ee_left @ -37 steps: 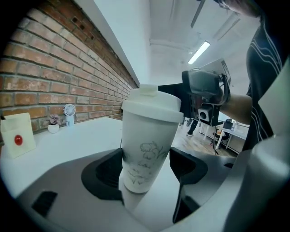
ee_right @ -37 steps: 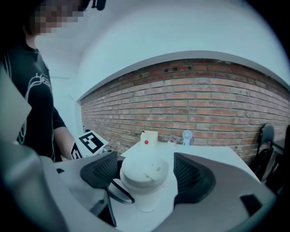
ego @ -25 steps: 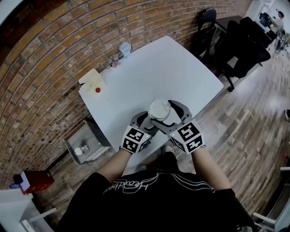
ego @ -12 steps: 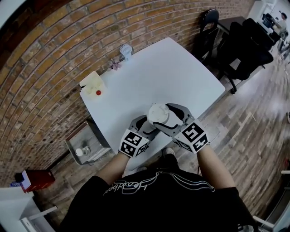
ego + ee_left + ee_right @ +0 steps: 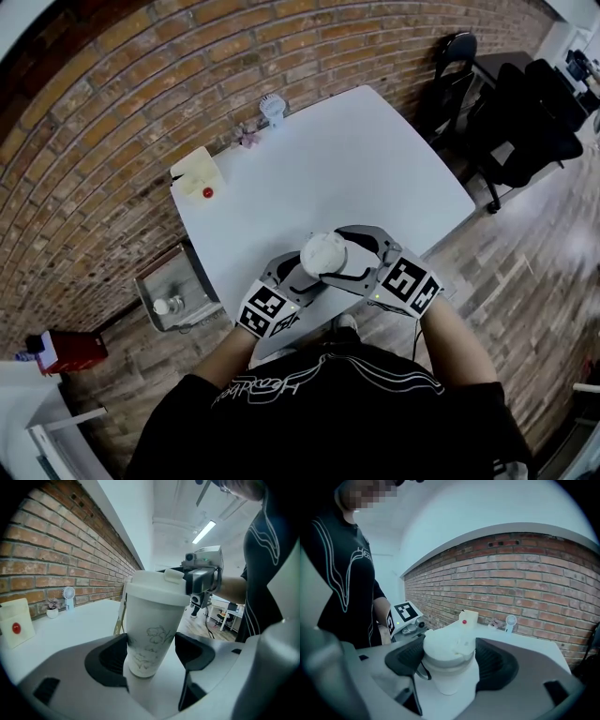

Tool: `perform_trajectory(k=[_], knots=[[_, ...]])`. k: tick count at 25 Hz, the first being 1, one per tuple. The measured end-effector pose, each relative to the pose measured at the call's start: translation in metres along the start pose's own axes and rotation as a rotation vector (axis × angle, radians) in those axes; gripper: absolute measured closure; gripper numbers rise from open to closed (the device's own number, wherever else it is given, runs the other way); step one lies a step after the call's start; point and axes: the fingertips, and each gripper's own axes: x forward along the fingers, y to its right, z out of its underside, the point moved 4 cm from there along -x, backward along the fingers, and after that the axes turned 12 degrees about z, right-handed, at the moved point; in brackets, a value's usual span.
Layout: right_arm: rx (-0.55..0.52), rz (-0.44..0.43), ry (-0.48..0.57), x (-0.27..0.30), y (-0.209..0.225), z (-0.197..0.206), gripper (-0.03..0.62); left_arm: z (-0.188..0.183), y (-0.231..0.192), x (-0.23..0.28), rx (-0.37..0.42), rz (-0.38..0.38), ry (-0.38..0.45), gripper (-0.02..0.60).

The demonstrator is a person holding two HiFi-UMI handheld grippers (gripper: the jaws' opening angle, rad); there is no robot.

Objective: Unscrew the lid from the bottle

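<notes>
White tapered bottle [image 5: 149, 620], smooth wall with a faint floral line drawing, sits between both grippers at the near edge of the glossy white table [image 5: 356, 159]. Left gripper [image 5: 151, 654]: dark curved pads clamped on the bottle's lower body. Right gripper [image 5: 450, 660]: jaws have just been closing and stand wide, pads pressing the round, domed lid [image 5: 449, 644] with its raised flip tab. Rough red brick wall [image 5: 141, 84] behind.
</notes>
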Motion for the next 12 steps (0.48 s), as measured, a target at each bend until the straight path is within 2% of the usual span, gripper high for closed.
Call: perform_trajectory(k=[12], knots=[[-0.057, -0.147, 0.058, 0.0024, 0.0064, -0.0002, 0.256, 0.0009, 0.0024, 0.0002, -0.03, -0.073, 0.052, 0.249]])
